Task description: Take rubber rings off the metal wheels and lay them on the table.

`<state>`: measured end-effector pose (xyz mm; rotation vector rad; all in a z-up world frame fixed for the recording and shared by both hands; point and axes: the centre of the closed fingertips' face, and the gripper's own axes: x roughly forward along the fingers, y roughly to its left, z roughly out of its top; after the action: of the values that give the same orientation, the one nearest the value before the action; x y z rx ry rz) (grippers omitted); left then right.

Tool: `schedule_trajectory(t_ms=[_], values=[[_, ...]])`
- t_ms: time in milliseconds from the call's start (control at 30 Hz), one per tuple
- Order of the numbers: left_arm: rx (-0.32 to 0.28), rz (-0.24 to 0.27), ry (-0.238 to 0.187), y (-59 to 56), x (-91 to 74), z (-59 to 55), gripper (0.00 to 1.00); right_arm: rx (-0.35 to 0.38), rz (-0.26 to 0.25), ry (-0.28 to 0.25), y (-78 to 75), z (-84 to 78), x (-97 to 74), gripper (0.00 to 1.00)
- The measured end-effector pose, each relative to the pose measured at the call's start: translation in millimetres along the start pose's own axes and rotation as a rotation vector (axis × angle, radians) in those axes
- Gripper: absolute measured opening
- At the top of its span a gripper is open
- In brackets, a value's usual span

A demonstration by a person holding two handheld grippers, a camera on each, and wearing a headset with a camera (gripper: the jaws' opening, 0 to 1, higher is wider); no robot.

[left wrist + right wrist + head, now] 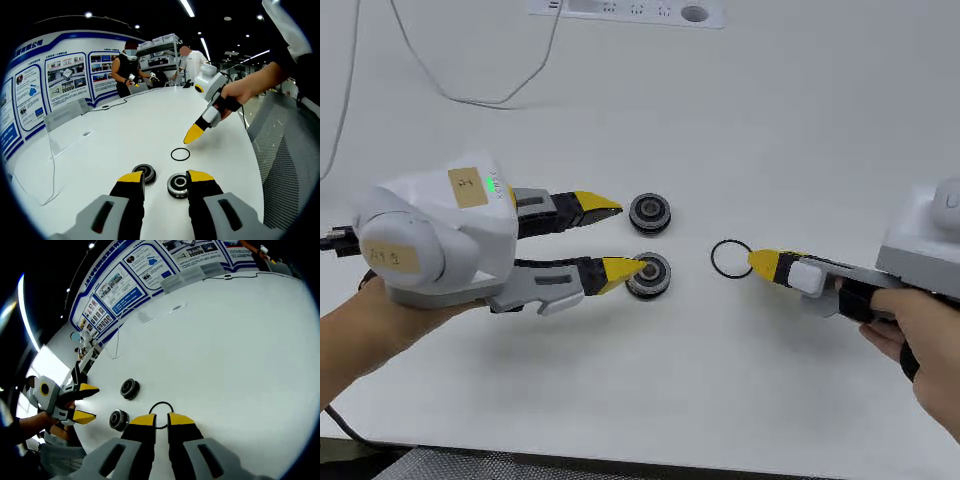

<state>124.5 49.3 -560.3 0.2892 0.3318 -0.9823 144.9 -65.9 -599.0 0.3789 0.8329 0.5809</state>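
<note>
Two metal wheels with dark rims lie flat mid-table, a far wheel and a near wheel. My left gripper is open, its jaws on either side of the near wheel, one tip touching it. A loose black rubber ring lies flat to the right of the wheels. My right gripper is low over the table with its jaws almost together on the ring's near edge.
A white power strip and a thin cable lie at the back of the white table. Its front edge runs just below my hands. Two people stand beyond the far end.
</note>
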Motion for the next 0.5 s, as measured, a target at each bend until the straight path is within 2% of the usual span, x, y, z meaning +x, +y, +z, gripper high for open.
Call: schedule_trajectory(t_ms=[200, 333, 500], values=[[0.03, -0.039, 0.034, -8.9, 10.1, -6.9, 0.32, 0.006, 0.1, -0.027, 21.6, 4.3, 0.8, 0.11], [0.042, -0.059, 0.049, -13.3, 15.5, -10.5, 0.3, 0.031, 0.189, -0.04, 38.9, 4.4, 4.4, 0.18], [0.045, -0.077, 0.07, -14.7, 20.1, -15.4, 0.27, 0.004, 0.213, -0.023, 47.7, -2.0, 8.8, 0.2]])
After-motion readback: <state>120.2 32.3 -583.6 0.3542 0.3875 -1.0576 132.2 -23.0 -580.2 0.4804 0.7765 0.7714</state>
